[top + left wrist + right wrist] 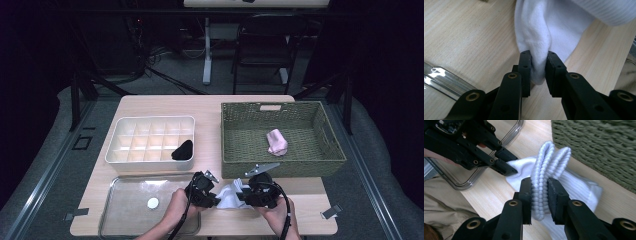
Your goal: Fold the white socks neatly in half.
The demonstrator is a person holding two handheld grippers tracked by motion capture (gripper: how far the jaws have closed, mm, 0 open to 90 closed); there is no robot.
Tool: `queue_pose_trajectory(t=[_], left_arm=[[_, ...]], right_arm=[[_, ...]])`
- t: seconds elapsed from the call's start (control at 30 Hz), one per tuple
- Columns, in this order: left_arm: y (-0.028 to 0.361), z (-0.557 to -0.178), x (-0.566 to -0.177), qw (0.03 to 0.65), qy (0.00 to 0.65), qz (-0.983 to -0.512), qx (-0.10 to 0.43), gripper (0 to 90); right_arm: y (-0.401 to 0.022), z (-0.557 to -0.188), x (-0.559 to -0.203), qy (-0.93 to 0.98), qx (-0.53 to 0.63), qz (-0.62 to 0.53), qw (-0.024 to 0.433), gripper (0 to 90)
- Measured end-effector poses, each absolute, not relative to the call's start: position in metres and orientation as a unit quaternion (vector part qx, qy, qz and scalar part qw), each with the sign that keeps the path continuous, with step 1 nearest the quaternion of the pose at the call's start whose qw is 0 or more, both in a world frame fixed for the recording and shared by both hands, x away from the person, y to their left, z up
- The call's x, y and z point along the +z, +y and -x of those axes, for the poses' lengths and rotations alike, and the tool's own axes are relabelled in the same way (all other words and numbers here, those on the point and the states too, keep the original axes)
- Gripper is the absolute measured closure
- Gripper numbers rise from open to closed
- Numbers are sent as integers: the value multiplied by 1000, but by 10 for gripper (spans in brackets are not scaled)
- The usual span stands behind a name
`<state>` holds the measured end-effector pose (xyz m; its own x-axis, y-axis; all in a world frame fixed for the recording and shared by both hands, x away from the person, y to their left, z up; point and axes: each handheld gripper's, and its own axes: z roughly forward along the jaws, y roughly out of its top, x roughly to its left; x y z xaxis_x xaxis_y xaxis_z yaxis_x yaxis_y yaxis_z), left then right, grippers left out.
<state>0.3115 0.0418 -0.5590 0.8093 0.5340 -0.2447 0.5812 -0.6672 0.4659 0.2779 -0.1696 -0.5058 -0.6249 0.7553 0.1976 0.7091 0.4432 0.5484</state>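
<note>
The left gripper is clenched on a fold at the smooth end of a white knitted sock, while the right gripper pinches its ribbed cuff. The sock lies low over the pale wooden bench, stretched between both grippers, just in front of the green woven basket that holds a pink rolled sock. To the left, a white compartment box already holds a black sock. Judging by this, the white sock remains to be folded and stowed.
</note>
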Motion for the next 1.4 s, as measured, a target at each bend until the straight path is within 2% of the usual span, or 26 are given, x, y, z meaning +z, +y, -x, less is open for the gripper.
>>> queue_pose_trajectory(t=[0.57,0.77,0.8,0.87,0.93,1.0,1.13,1.27,1.4], left_arm=[[40,-313,-558,274,310,-910,-39,738],[41,-311,-557,274,314,-908,-35,688],[43,-311,-554,268,317,-909,-25,642],[45,-311,-552,268,321,-908,-24,622],[49,-312,-549,271,322,-907,-28,575],[51,-312,-546,271,327,-905,-27,539],[55,-311,-538,279,327,-903,-25,462],[59,-311,-529,296,331,-896,-19,430],[57,-312,-528,302,332,-894,-20,392]], right_arm=[[-154,-284,-519,851,292,-436,41,742],[-145,-286,-529,860,274,-428,39,718],[-144,-286,-530,863,271,-425,30,647],[-144,-285,-530,862,276,-425,31,621],[-144,-285,-526,866,278,-416,23,533],[-146,-284,-521,867,282,-409,26,492],[-152,-278,-511,863,307,-400,26,463],[-171,-274,-505,847,323,-421,31,408],[-187,-272,-507,836,321,-443,41,400]])
